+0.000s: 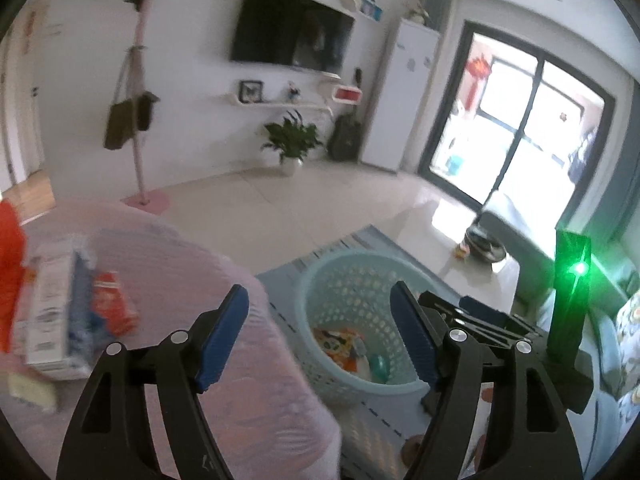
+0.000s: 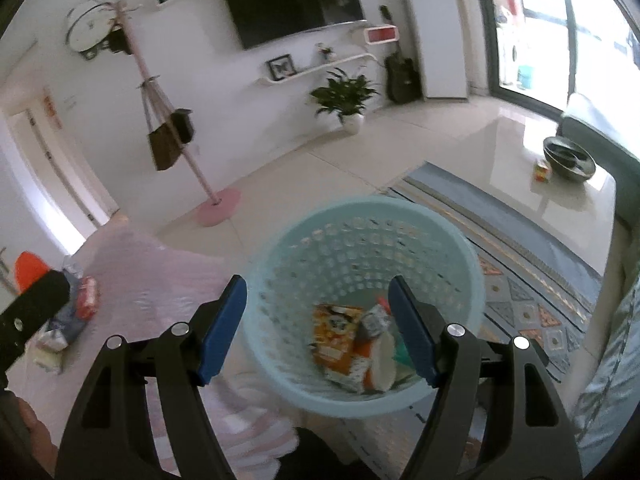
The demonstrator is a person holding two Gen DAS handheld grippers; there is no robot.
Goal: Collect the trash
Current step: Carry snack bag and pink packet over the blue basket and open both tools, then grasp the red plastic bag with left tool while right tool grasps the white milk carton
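Note:
A light blue perforated basket [image 1: 352, 258] [image 2: 360, 202] stands on the rug beside a table under a pinkish cloth [image 1: 192, 264] [image 2: 172, 280]. Inside lie an orange box [image 2: 336, 336], a white cup [image 2: 384, 364] and a crumpled wrapper. On the table's left are a white box [image 1: 48, 312], a blue wrapper [image 1: 86, 320], a red packet [image 1: 114, 304] and a pale yellow piece [image 1: 32, 390]. My left gripper [image 1: 320, 320] is open and empty over the table edge and basket. My right gripper [image 2: 316, 300] hangs open and empty above the basket.
A pink coat stand [image 2: 218, 206] with bags rises on the tiled floor behind the table. The patterned rug [image 2: 520, 260] runs right toward a sofa. A metal bowl [image 2: 568, 158] and a small can sit on the floor near a grey seat. A potted plant [image 2: 346, 96] stands by the wall.

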